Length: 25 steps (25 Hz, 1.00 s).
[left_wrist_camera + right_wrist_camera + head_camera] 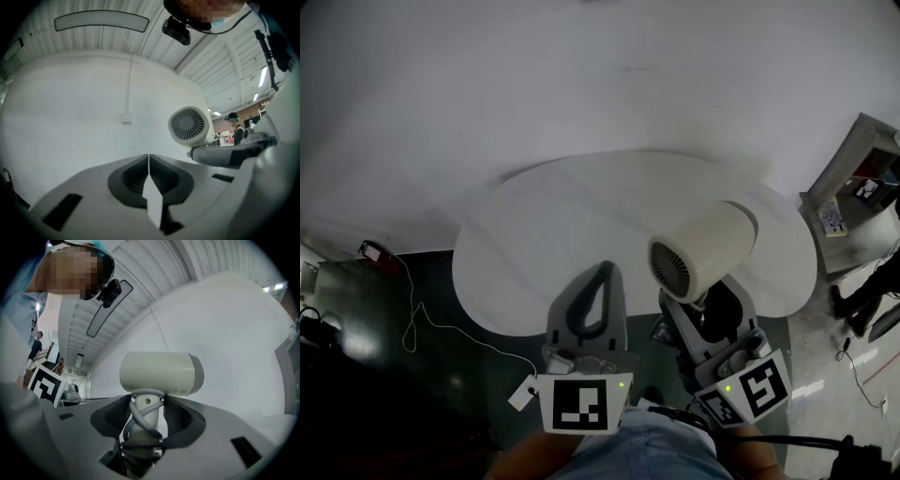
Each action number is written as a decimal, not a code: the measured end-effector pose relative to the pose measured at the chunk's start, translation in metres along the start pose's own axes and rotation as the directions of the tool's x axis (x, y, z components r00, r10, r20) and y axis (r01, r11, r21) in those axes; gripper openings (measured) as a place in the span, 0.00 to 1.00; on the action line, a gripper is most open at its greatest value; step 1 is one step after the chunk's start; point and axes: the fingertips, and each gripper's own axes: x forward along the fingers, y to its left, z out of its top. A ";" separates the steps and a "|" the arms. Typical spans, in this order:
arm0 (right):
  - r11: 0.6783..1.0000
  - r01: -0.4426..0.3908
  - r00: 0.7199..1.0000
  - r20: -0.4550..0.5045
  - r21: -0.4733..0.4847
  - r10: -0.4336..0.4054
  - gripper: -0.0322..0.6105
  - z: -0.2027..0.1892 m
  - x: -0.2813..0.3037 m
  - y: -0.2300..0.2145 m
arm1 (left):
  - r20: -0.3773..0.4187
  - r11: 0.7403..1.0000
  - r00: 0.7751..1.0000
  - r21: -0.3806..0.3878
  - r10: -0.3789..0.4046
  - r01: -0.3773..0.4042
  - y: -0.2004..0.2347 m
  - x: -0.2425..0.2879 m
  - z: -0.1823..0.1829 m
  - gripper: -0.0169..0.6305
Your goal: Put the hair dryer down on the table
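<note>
A cream hair dryer hangs above the near right part of the round white table, its grilled rear end facing me. My right gripper is shut on its handle, which has its cord wound round it. In the right gripper view the dryer's barrel lies crosswise above the jaws. The left gripper is shut with nothing in it, held over the table's near edge just left of the dryer.
A white cable with a small plug runs over the dark floor at the left. A grey cabinet stands at the right, with a person's legs beside it. A white wall lies behind the table.
</note>
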 end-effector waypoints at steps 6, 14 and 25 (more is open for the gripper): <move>0.999 -0.022 0.999 -0.026 0.024 0.023 0.40 -0.023 0.065 -0.007 | -0.007 1.000 1.000 -0.011 0.004 -0.004 0.048 0.046 -0.008 0.05; 1.000 -0.007 1.000 -0.014 0.004 0.007 0.40 -0.023 0.134 -0.020 | 0.016 1.000 1.000 -0.001 -0.017 0.017 0.096 0.098 -0.001 0.05; 0.999 0.042 0.997 -0.060 0.001 -0.042 0.40 -0.033 0.179 -0.060 | -0.023 0.995 0.995 -0.026 -0.093 0.093 0.106 0.165 -0.013 0.05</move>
